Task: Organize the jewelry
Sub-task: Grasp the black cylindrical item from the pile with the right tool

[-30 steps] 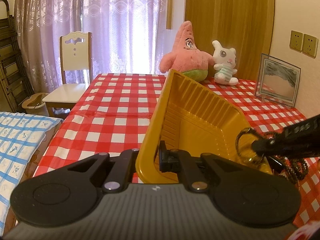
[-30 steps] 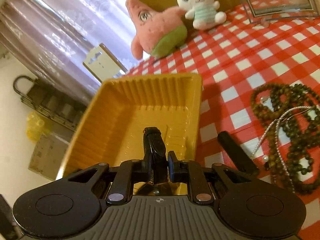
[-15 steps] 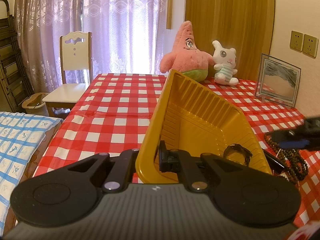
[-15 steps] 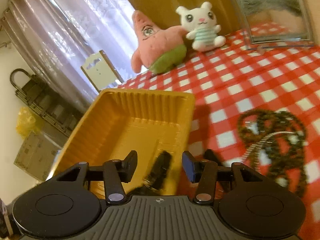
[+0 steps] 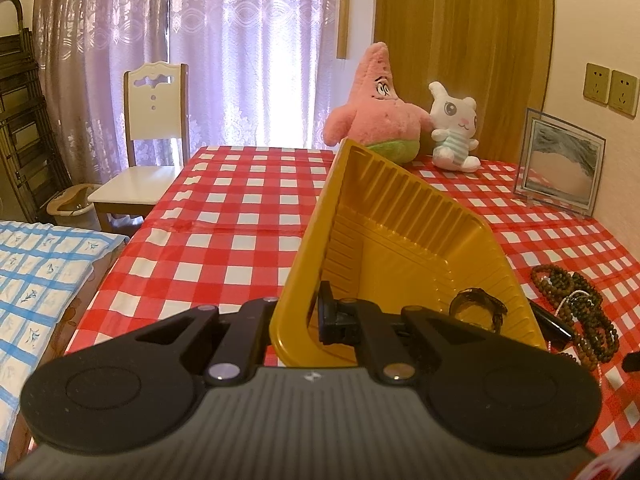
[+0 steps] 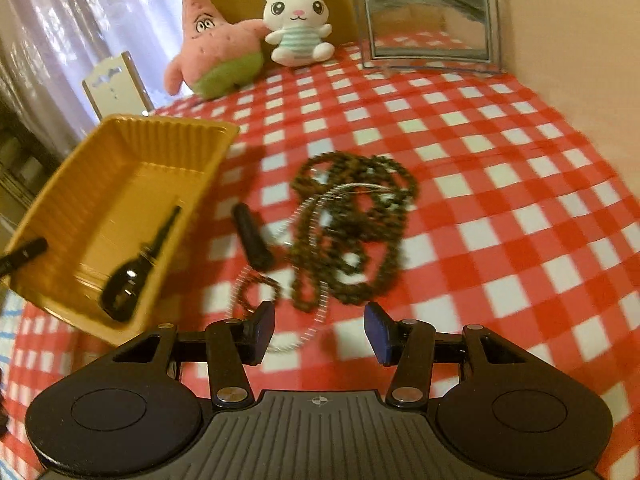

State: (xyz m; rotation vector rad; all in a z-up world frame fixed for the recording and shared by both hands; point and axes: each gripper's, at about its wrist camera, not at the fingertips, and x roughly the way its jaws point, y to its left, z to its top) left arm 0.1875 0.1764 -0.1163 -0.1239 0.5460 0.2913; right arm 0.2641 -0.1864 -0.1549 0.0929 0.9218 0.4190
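My left gripper (image 5: 306,320) is shut on the near rim of a yellow plastic tray (image 5: 384,232) and holds it tilted up. A black wristwatch (image 6: 132,276) lies inside the tray (image 6: 120,184); it also shows in the left wrist view (image 5: 478,308). My right gripper (image 6: 320,332) is open and empty, above the tablecloth just in front of a heap of brown bead necklaces (image 6: 356,216) with a silver chain (image 6: 320,312). A small black stick-like object (image 6: 252,236) lies between tray and beads. The beads also show in the left wrist view (image 5: 576,304).
Red-and-white checked tablecloth (image 6: 500,200). A pink starfish plush (image 5: 376,104), a white bunny plush (image 5: 454,132) and a glass picture frame (image 5: 560,164) stand at the far edge. A white chair (image 5: 152,140) stands beyond the table's left end.
My right gripper opened, dropped the watch into the tray, then swung right and back toward the bead heap. The left gripper and tray stayed still.
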